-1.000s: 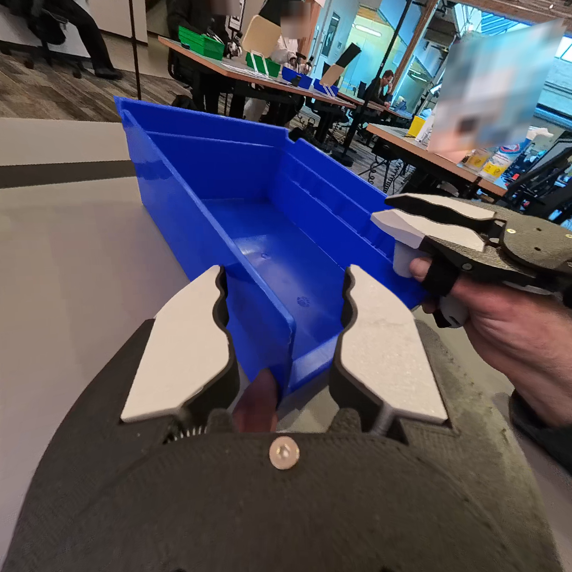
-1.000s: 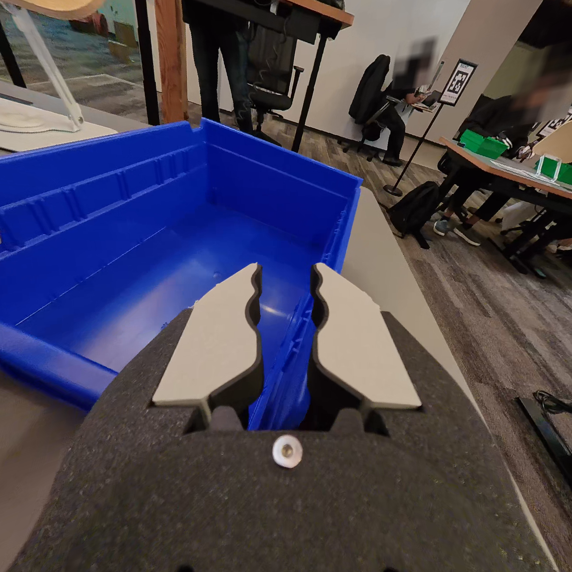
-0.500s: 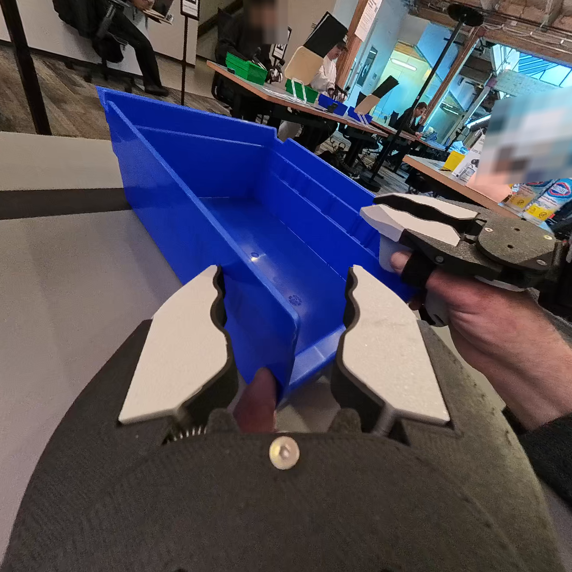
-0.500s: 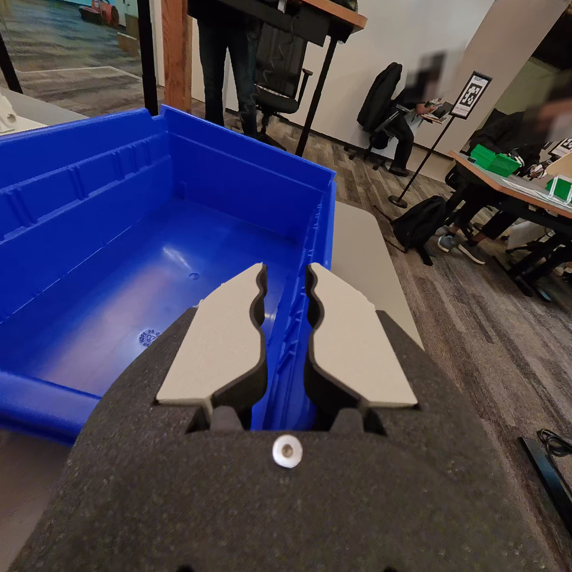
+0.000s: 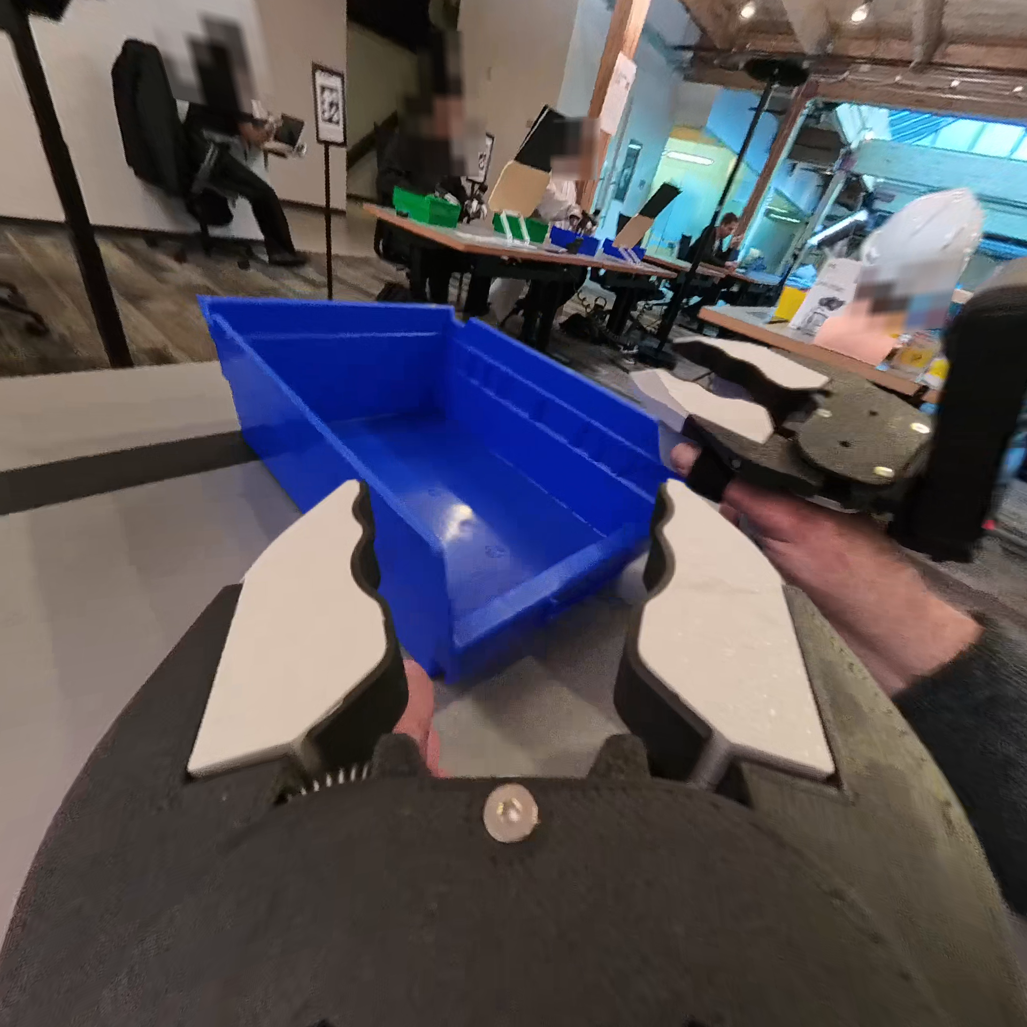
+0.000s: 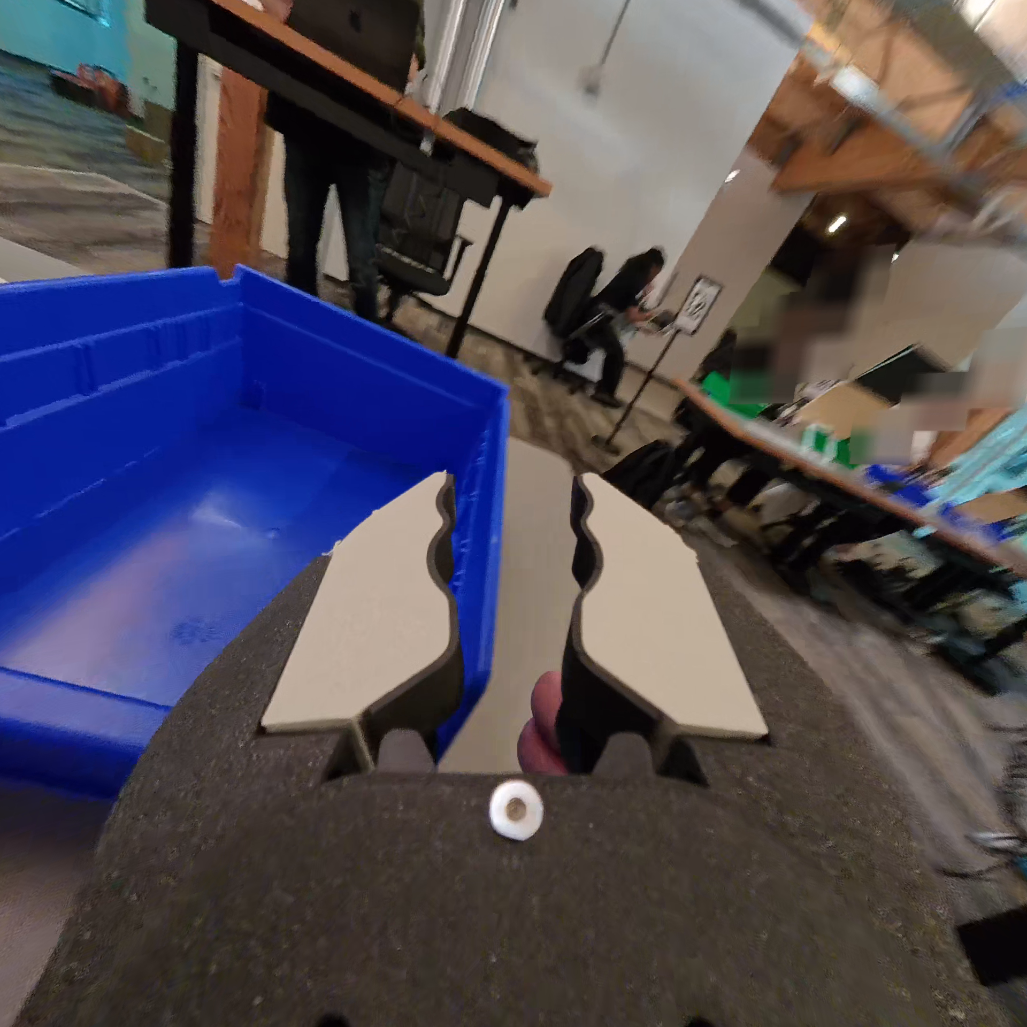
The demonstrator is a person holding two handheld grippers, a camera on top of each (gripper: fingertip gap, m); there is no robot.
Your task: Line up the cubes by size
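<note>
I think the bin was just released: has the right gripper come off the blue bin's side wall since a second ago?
Yes. The right gripper has opened and shifted right: the blue bin wall now lies against its left finger only, grey table showing between.

A blue plastic bin (image 5: pixel 500 444) stands on a grey table (image 5: pixel 111 556) crossed by a dark stripe (image 5: pixel 111 478), its glossy floor catching the light. Behind it, people sit at long desks (image 5: pixel 528 255) bearing green trays (image 5: pixel 425 205) and small blue bins (image 5: pixel 578 242). A sign on a stand (image 5: pixel 329 105) rises from the patterned floor (image 5: pixel 166 300).
</note>
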